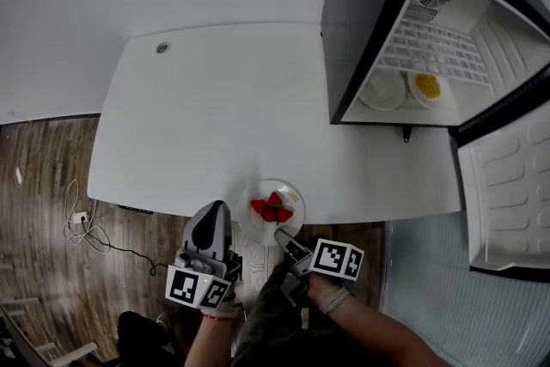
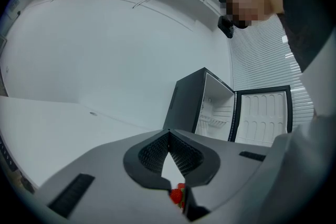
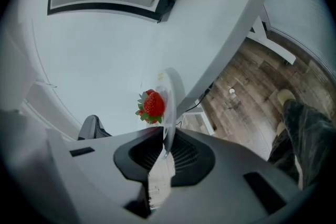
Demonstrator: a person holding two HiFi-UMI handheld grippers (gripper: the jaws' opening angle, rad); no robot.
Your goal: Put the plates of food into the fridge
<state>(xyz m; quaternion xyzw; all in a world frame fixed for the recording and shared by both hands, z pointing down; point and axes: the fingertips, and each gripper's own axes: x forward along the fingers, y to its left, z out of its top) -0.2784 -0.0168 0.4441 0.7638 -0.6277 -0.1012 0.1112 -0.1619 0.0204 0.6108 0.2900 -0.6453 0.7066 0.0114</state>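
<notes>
The right gripper (image 3: 164, 132) had its jaws drawn narrow, pads pinching the near rim of the plate (image 3: 174, 93). The strawberries (image 3: 152, 105) lay on the plate just beyond the jaw tips, and the plate sat at the near edge of the table (image 1: 215, 99). The left gripper (image 2: 169, 134) had its jaws closed tip to tip with nothing between them, and the plate was just beside it on its right. The open fridge (image 1: 369, 13) stood well ahead of both, off to the right.

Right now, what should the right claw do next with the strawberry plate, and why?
Probably lift the strawberry plate slightly off the table: the right claw already pinches its near rim, and it sits at the table's edge, far from the open fridge.
</notes>
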